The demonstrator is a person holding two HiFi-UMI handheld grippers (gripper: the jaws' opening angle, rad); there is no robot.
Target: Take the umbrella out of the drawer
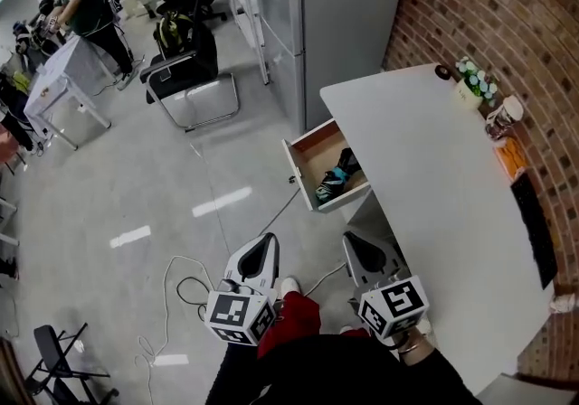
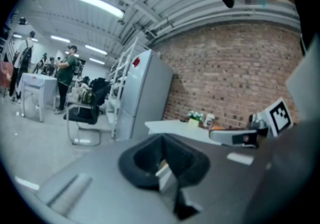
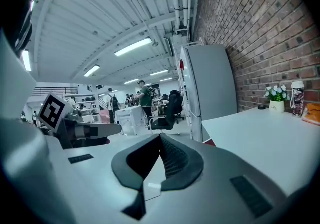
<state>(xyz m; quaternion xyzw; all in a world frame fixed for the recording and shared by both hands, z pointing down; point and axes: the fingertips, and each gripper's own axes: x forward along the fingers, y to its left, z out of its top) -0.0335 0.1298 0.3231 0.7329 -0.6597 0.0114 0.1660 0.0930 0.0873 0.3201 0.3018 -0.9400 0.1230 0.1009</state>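
umbrella [image 1: 336, 179] lies in the open drawer [image 1: 297, 174], dark with teal parts, its far end tucked under the worktop [image 1: 425, 177] edge. left gripper [image 1: 268, 240] and right gripper [image 1: 349, 240] are both well short of the drawer, jaws pressed together, nothing between them.

risks, as i judge them:
- jaws must open before the reach, or the tips just shove the umbrella deeper under the worktop.
- the overhang leaves a tight gap, so a lift could knock the worktop edge or the drawer wall.
- a strap or the folded fabric may snag, and a pinch on loose fabric could slip.
- cable [image 1: 181, 290] lies on the floor by the feet: trip hazard.

writing: none readable. only the square marker [image 1: 233, 311] patterns on the gripper cubes; the print on the cup [image 1: 503, 116] is too small to read.
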